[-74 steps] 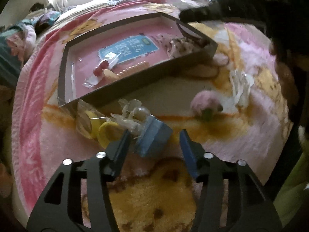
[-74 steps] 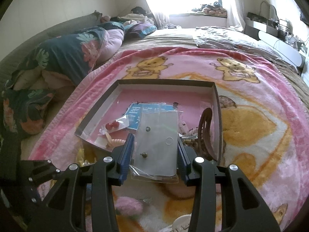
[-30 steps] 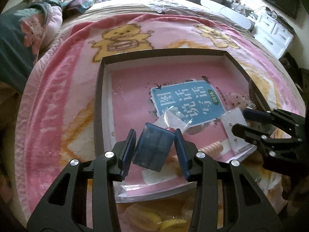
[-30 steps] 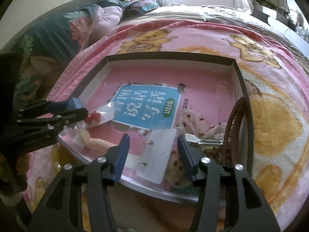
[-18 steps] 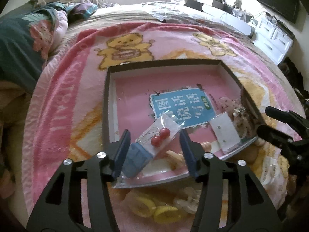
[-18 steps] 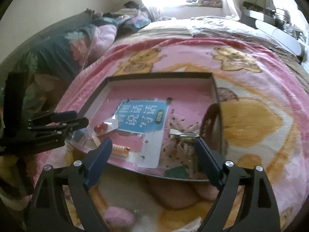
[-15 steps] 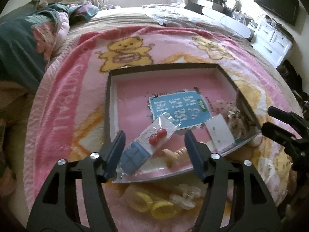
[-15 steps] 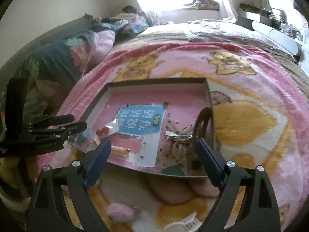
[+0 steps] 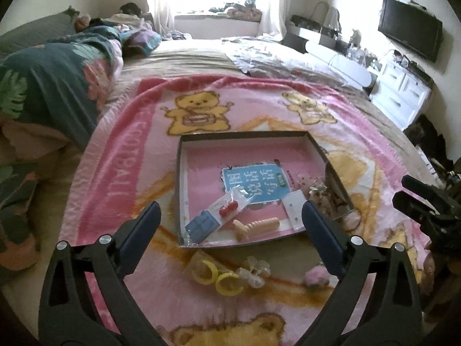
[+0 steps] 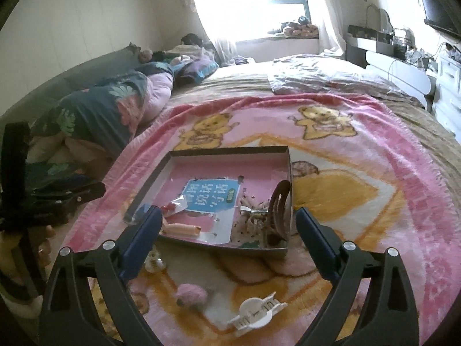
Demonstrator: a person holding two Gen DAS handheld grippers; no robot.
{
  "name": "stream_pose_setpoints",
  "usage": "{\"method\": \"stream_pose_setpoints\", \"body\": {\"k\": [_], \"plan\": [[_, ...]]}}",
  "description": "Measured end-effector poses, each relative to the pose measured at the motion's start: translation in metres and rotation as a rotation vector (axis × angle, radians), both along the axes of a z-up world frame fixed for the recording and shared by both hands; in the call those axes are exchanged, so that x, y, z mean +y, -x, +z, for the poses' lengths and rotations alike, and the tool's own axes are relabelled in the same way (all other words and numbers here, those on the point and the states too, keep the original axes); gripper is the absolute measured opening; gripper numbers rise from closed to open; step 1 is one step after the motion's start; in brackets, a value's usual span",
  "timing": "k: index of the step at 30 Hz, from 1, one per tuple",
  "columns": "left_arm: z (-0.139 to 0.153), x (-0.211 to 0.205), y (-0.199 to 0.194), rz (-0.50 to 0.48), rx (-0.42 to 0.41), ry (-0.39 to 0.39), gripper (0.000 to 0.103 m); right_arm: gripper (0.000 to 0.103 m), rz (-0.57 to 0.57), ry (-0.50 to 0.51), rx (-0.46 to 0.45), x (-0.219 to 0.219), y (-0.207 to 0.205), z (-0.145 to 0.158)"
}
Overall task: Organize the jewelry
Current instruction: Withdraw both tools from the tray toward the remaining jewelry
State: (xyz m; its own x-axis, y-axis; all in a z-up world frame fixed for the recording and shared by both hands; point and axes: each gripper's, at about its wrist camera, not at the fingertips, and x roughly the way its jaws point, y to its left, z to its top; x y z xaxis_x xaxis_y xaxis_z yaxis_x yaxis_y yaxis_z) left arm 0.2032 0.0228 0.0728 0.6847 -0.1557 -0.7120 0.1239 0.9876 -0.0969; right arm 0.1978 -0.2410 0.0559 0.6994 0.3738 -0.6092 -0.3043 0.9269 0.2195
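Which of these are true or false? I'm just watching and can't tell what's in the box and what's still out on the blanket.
1. Both grippers are open and hold nothing. True: left gripper, right gripper.
2. The small blue box lies inside the tray. True.
3. The yellow rings are in the tray. False: they lie on the blanket in front of it.
4. The white hair claw sits in the tray. False: it lies on the blanket.
5. The brown hair clip stands at the tray's right side. True.
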Motion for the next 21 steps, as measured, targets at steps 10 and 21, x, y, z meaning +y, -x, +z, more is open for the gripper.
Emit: {"method": "stream_pose_setpoints", "body": {"k": [10, 21], "plan": [[0.019, 0.009, 0.034, 0.027, -0.036, 0.01, 0.093, 0.093, 0.009, -0.007, -0.049, 0.0, 0.033, 0.021], [0.013, 0.019, 0.059, 0.06, -0.033, 0.009, 0.093, 0.093, 0.03, 0.004, -0.064, 0.004, 0.061, 0.027]]}}
